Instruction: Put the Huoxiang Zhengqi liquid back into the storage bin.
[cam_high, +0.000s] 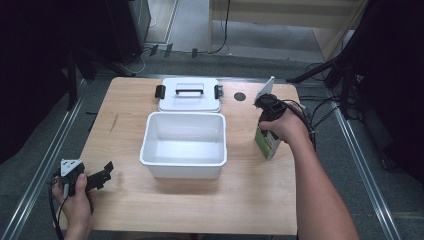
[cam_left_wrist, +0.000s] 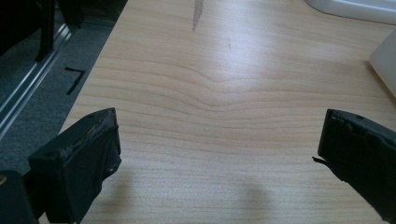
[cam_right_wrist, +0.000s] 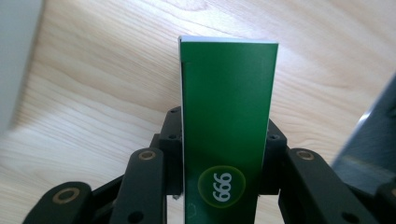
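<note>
A green and white box (cam_high: 268, 143) stands upright on the wooden table (cam_high: 200, 205), right of the white tub. My right gripper (cam_high: 265, 125) reaches down onto it from above, under the person's hand. In the right gripper view the jaws press on both sides of the green box (cam_right_wrist: 227, 107), which bears a round "999" mark, so the right gripper (cam_right_wrist: 224, 137) is shut on it. My left gripper (cam_high: 103, 172) lies low at the table's near left corner. In the left gripper view the left gripper (cam_left_wrist: 219, 149) is open wide with bare wood between its pads.
An open white tub (cam_high: 184, 161) sits mid-table, with its white lid (cam_high: 189, 102) with black clips and handle lying flat behind it. A dark round hole (cam_high: 240, 96) marks the tabletop beside the lid. Cables and black stands crowd the floor at right.
</note>
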